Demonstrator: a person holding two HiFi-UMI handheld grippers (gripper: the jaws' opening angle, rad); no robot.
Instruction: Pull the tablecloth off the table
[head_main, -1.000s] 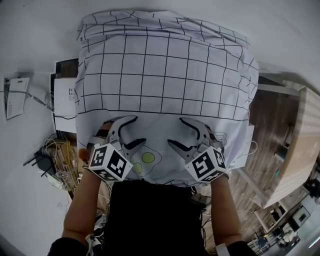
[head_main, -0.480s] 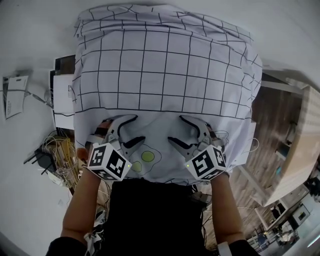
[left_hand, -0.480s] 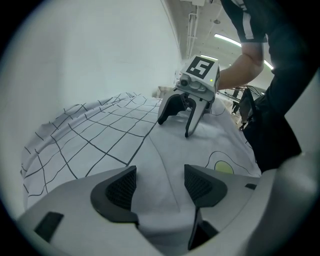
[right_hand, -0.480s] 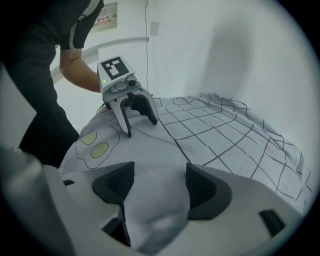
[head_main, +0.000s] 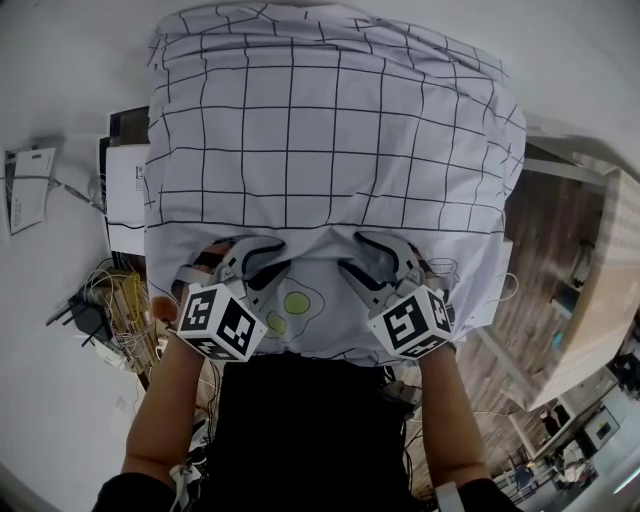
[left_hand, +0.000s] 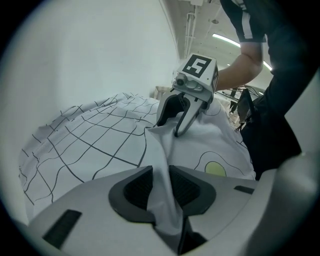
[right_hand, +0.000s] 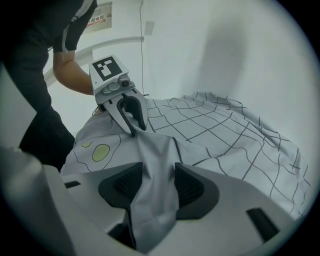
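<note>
A white tablecloth (head_main: 330, 130) with a black grid covers the table, and its near edge with a fried-egg print (head_main: 296, 302) hangs toward me. My left gripper (head_main: 272, 262) and right gripper (head_main: 355, 258) sit side by side on that near edge. Both have just been closing on it. In the left gripper view a thin fold of tablecloth (left_hand: 100, 140) is pinched between the left gripper's (left_hand: 160, 187) pads. In the right gripper view a thicker bunch of tablecloth (right_hand: 225, 130) fills the gap of the right gripper (right_hand: 159, 185). Each camera also sees the other gripper (left_hand: 169, 129) (right_hand: 137, 129) on the raised ridge.
Tangled cables (head_main: 110, 310) and a white box (head_main: 125, 195) lie on the floor left of the table. A wooden table (head_main: 600, 290) stands to the right. The person's dark torso (head_main: 300, 430) is close against the near edge.
Both pairs of jaws have narrowed from wide open and gathered the near edge of the cloth into folds. The hands have stayed where they were.
</note>
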